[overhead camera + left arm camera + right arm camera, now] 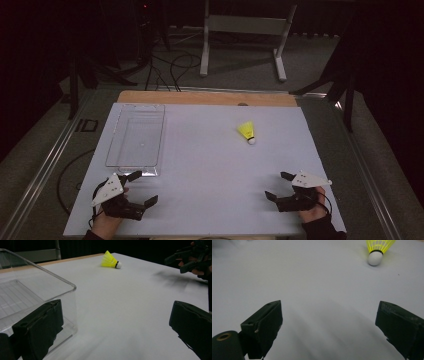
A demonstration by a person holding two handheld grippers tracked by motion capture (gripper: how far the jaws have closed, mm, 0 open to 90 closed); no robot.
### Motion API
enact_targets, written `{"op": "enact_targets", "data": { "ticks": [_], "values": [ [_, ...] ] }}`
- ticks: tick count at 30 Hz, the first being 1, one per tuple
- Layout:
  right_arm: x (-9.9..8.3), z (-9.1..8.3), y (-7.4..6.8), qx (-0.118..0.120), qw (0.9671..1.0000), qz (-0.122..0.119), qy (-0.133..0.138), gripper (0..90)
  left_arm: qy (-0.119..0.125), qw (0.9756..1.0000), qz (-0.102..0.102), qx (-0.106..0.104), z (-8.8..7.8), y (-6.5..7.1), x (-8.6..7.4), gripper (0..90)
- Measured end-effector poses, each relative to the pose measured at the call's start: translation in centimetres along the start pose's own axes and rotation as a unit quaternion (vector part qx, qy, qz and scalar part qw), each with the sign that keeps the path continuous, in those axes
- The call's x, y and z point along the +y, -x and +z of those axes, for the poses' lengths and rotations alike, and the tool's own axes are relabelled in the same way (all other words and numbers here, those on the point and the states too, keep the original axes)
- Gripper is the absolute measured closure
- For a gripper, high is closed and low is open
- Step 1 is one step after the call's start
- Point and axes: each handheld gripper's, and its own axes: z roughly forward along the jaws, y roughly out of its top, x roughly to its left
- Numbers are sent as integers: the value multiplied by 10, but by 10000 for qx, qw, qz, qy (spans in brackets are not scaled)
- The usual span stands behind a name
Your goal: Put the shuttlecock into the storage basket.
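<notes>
A yellow shuttlecock (246, 132) is lying on its side on the white board (210, 170), toward the far right quarter and well clear of every edge. Its long axis is running roughly near-to-far, with the white cork tip pointing toward the near edge and the skirt fanning away.

The right gripper (280, 187) is resting by the near right corner with its jaws spread and nothing between them. In the right gripper view the shuttlecock (378, 250) is lying ahead and to the upper right, cork end facing the jaws. The left gripper (141, 188) is sitting by the near left corner, likewise spread and empty, just in front of the clear tray (136, 136).

Judgement: the right hand is the nearer, and an approach along the axis would be meeting the cork first.

The tray is rigid transparent plastic, rectangular with rounded corners and a ribbed floor, standing empty along the left edge. The shuttlecock's skirt appears to be thin, slotted synthetic, likely light and easily crushed; the cork is smooth and round. The board surface is matte and uniform.
</notes>
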Motion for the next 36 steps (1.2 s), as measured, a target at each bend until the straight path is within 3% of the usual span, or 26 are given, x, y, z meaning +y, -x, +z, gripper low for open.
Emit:
{"op": "enact_targets", "data": {
  "ticks": [13, 21, 28, 36],
  "values": [
    [9, -8, 0, 31, 9999, 113, 78, 75, 6, 10000, -9, -6, 0, 0, 0, 0],
    [30, -20, -1, -100, 9998, 112, 158, 74, -12, 10000, -5, -7, 1, 0, 0, 0],
    [55, -28, -3, -242, 9995, -178, 129, 75, -12, 10000, 7, -6, 1, 0, 0, 0],
    [80, -30, -2, -276, 9991, -307, 125, 75, -9, 10000, 11, -7, 0, 0, 0, 0]
  ]
}}
